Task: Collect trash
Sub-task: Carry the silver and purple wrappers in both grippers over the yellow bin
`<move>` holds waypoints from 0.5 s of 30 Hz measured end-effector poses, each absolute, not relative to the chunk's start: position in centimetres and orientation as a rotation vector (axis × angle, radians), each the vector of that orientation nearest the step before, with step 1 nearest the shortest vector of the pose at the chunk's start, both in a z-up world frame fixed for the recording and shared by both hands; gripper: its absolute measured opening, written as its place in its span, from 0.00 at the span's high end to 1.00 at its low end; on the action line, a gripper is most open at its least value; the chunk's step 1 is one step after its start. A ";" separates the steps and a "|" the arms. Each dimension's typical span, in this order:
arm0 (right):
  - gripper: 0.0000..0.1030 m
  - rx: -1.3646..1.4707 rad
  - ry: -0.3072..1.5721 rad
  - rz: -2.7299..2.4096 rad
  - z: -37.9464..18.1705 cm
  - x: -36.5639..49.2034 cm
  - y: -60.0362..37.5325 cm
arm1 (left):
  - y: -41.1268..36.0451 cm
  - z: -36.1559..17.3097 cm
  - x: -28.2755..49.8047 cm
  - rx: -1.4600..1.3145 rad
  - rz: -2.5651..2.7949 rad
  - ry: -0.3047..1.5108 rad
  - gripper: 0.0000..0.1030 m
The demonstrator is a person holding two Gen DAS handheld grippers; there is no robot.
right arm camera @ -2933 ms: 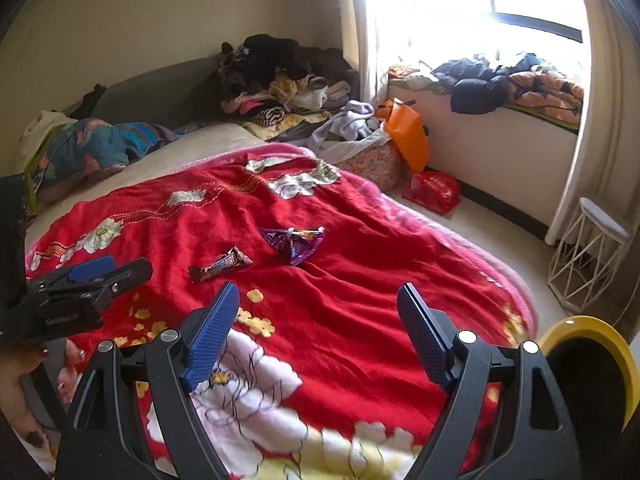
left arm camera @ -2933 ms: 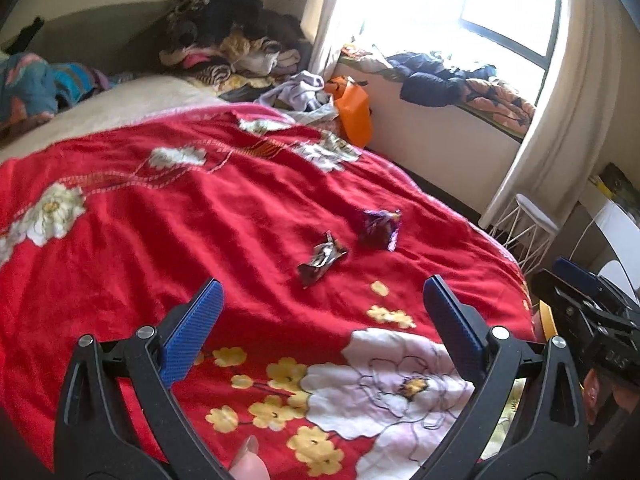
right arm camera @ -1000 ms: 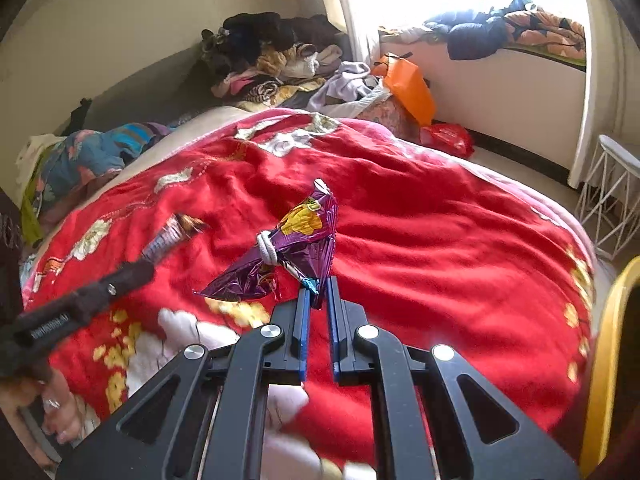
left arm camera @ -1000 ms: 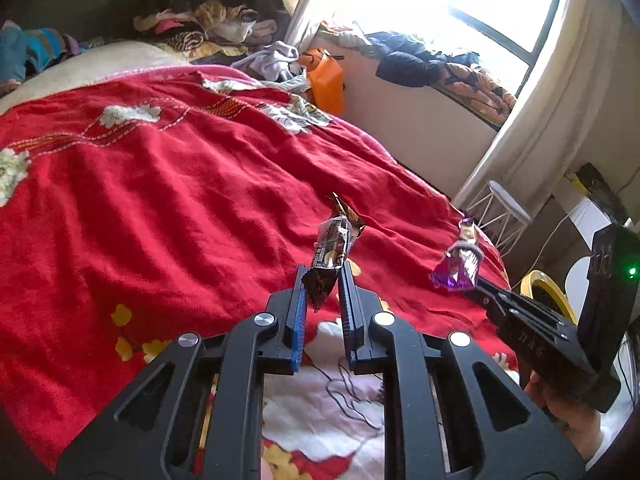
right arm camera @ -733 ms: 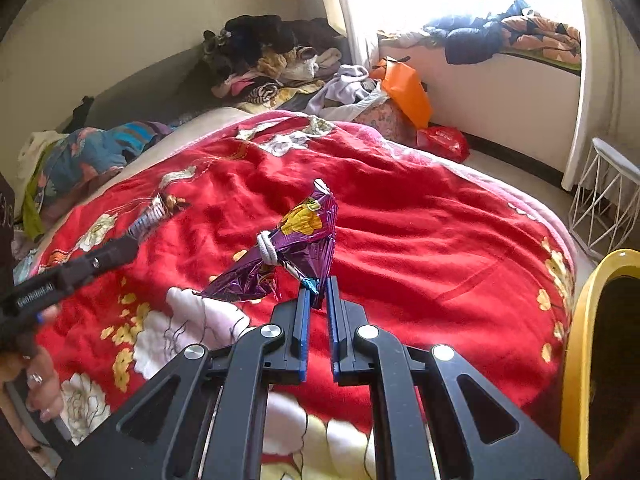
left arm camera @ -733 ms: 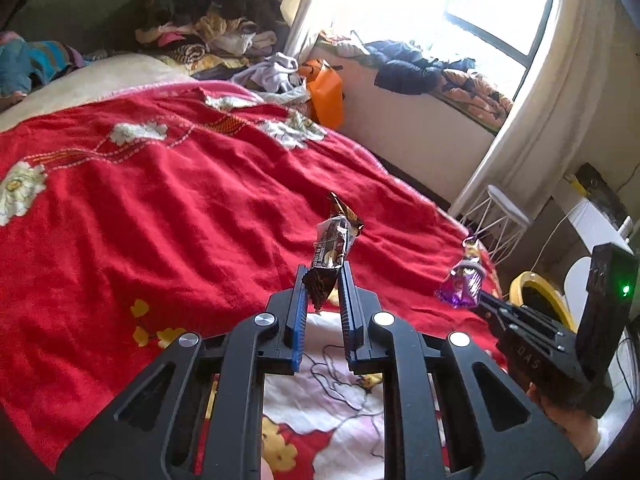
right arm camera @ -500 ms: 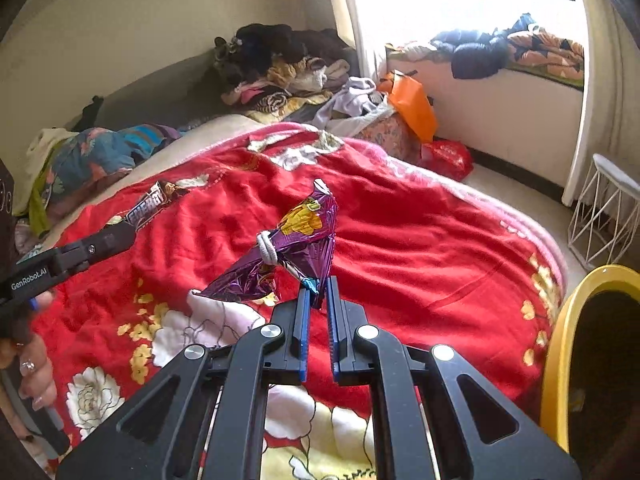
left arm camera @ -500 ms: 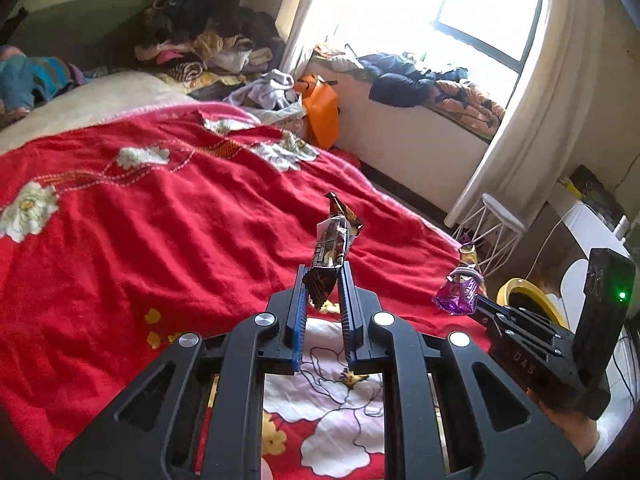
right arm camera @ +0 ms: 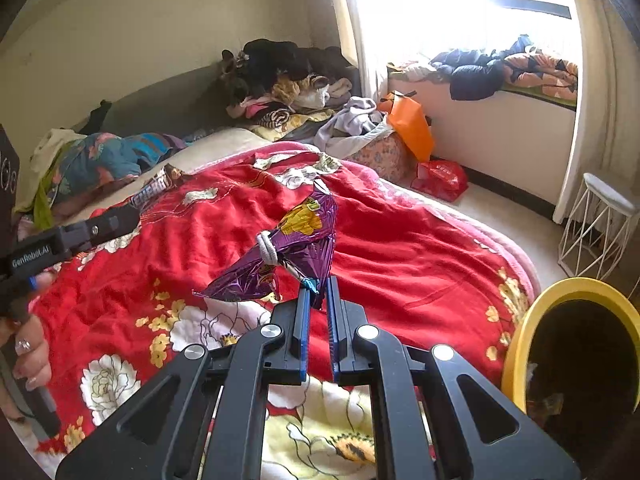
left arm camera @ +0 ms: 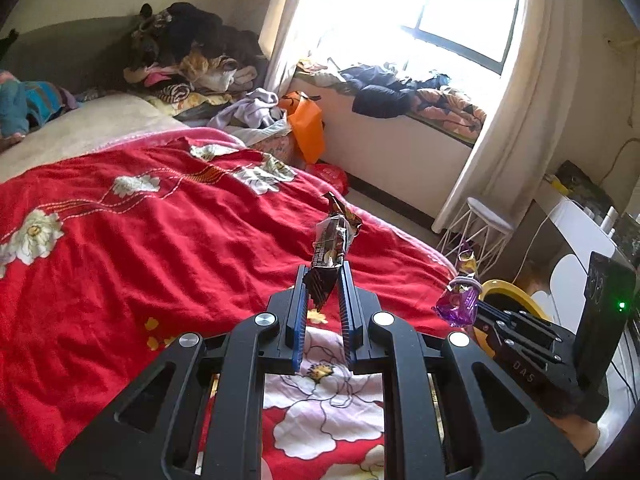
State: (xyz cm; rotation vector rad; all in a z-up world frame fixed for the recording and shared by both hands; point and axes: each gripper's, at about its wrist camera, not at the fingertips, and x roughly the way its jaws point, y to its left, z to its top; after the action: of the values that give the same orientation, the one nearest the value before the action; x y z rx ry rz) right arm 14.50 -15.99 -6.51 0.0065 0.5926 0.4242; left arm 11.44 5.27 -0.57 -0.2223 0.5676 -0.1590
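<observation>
My left gripper is shut on a brown candy bar wrapper and holds it upright above the red floral blanket. My right gripper is shut on a crumpled purple snack bag, also lifted off the bed. The snack bag also shows at the right of the left wrist view, and the candy wrapper shows at the left of the right wrist view. A yellow-rimmed trash bin stands at the bed's right edge, close to the right gripper.
Piles of clothes lie at the bed's head. An orange bag and a red bag sit on the floor by the window ledge. A white wire stool stands by the curtain.
Both grippers closed on the wrappers that lay on the blanket and lifted them. Since then both have drawn back from the bed toward the yellow bin.
</observation>
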 end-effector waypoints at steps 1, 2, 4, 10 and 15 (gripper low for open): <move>0.92 0.003 0.587 0.422 -6.4 14.3 -16.2 | 5.0 -0.3 11.3 -0.218 -0.161 0.563 0.90; 0.93 0.000 0.577 0.414 -6.1 14.0 -16.6 | 4.9 -0.2 11.2 -0.218 -0.164 0.560 0.90; 0.93 0.005 0.564 0.404 -5.6 13.6 -17.2 | 4.4 0.2 11.0 -0.214 -0.171 0.555 0.90; 0.93 0.036 0.539 0.365 -4.6 12.7 -19.8 | 2.5 0.8 10.6 -0.200 -0.198 0.551 0.90; 0.93 0.067 0.522 0.320 -4.1 12.4 -22.1 | 0.4 1.0 10.3 -0.166 -0.232 0.550 0.90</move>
State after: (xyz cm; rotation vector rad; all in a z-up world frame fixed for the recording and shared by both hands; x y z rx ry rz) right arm 12.38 -22.12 -4.11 0.0675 0.5221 0.3197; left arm 10.30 0.36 0.95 -0.1657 0.5504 -0.2315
